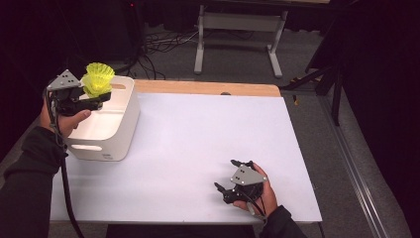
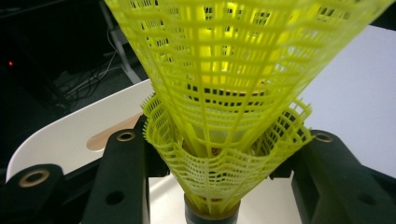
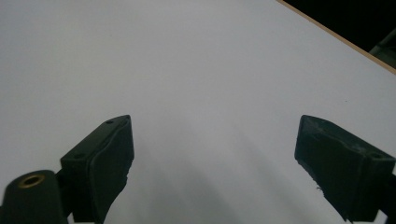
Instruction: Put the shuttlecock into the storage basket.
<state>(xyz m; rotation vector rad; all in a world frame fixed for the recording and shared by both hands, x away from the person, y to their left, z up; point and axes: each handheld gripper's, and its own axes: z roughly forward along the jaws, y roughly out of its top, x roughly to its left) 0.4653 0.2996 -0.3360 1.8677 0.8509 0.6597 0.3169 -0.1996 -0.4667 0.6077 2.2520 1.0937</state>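
My left gripper (image 1: pixel 96 98) is at the upper left, raised over the near rim of a white bin (image 1: pixel 116 134). Its jaws are shut on yellow mesh shuttlecocks (image 1: pixel 97 79), whose skirts stick up above the jaws. In the left gripper view two nested shuttlecocks (image 2: pixel 224 93) stand between the black jaws of the left gripper (image 2: pixel 224 140), which press on the lower skirt from both sides, with the bin's rim (image 2: pixel 60 135) behind. My right gripper (image 1: pixel 227 173) rests near the table's front edge, open, with nothing between its jaws. The right gripper view has the right gripper (image 3: pixel 215 130) over bare white tabletop (image 3: pixel 187 56).
The white table (image 1: pixel 198 139) has a wooden strip (image 1: pixel 208 88) along its far edge. The bin has a handle slot (image 1: pixel 90 147) in its near wall. Beyond the table stand a grey frame (image 1: pixel 240 29) and floor cables (image 1: pixel 163 42).
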